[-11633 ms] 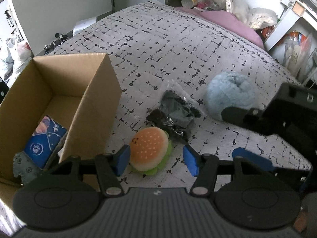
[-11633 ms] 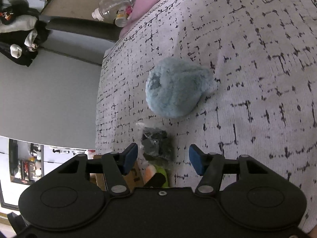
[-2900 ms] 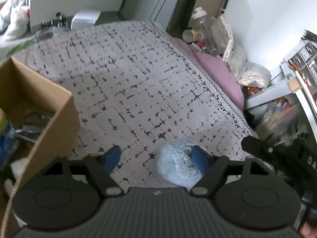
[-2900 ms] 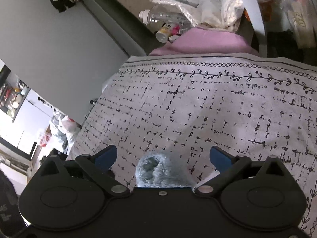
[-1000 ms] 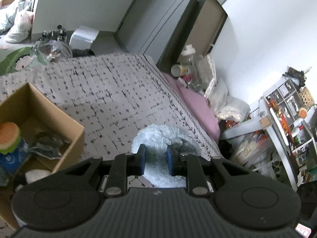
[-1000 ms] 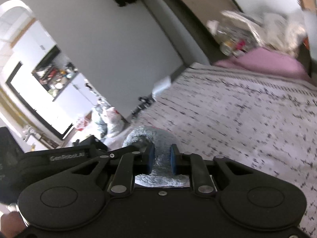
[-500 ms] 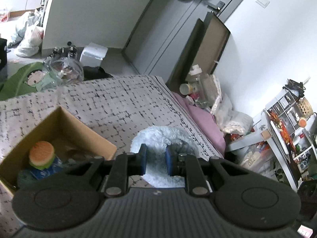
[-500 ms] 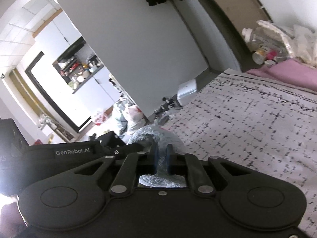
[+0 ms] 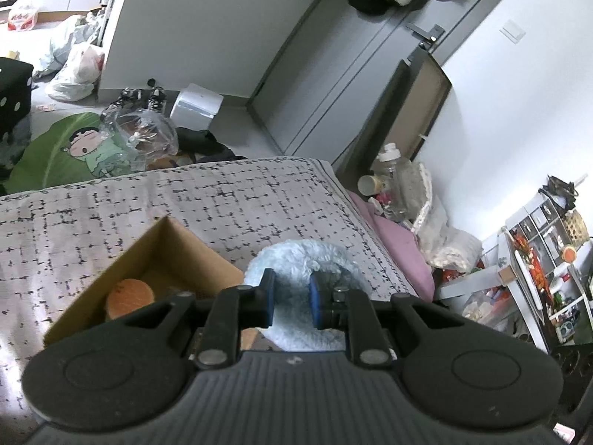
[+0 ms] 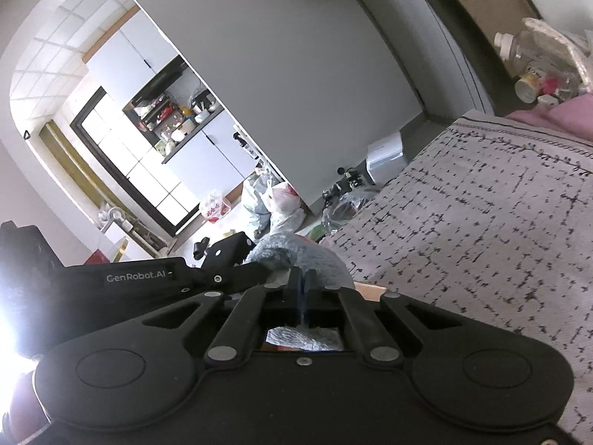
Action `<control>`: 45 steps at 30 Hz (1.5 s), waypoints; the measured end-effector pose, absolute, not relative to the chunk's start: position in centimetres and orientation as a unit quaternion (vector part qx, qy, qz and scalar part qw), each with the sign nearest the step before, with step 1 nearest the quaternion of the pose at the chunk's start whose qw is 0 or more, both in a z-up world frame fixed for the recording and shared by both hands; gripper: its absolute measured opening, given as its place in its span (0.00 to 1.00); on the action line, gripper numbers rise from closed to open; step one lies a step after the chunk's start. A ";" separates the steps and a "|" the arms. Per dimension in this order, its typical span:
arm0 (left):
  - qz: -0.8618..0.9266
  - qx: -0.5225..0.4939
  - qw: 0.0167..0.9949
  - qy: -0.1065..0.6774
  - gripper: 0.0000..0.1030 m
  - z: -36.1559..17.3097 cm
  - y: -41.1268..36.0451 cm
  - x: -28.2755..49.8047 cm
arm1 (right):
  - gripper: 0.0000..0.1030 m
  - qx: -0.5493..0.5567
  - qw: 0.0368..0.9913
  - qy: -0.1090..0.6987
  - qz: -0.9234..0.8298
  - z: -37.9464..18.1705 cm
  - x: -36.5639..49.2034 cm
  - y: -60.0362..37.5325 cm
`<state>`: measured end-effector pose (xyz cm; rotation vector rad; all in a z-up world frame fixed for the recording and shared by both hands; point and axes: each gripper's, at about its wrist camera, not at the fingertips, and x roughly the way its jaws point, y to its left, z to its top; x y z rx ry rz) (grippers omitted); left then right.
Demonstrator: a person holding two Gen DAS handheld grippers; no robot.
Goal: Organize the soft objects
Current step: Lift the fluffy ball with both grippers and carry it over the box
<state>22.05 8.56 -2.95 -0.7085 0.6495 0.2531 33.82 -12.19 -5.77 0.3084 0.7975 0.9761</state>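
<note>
Both grippers are pinching the same fluffy pale blue round plush point(image 9: 296, 259): the left gripper point(image 9: 291, 298) squeezes a fold of it between its blue pads point(image 9: 267, 296), and the right gripper point(image 10: 301, 296) has its pads pressed almost together on a thin bit of the fur. Held up in the air, the plush point(image 10: 296, 252) sticks out past the fingertips of each gripper, over the near corner of the open brown cardboard box point(image 9: 122, 267) on the grey bed cover with black marks point(image 9: 229, 200). Inside the box lies a soft burger toy with an orange bun point(image 9: 129, 296).
</note>
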 end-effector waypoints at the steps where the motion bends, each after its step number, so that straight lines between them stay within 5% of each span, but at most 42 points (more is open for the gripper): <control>1: 0.123 -0.342 0.878 0.311 0.17 -3.2 9.0 21.9 | 0.01 0.142 0.797 0.372 0.455 -5.8 33.7 -11.7; 45: 0.145 -0.315 0.867 0.358 0.22 -10.2 16.3 25.6 | 0.03 0.096 0.780 0.478 0.392 -13.7 34.6 -2.6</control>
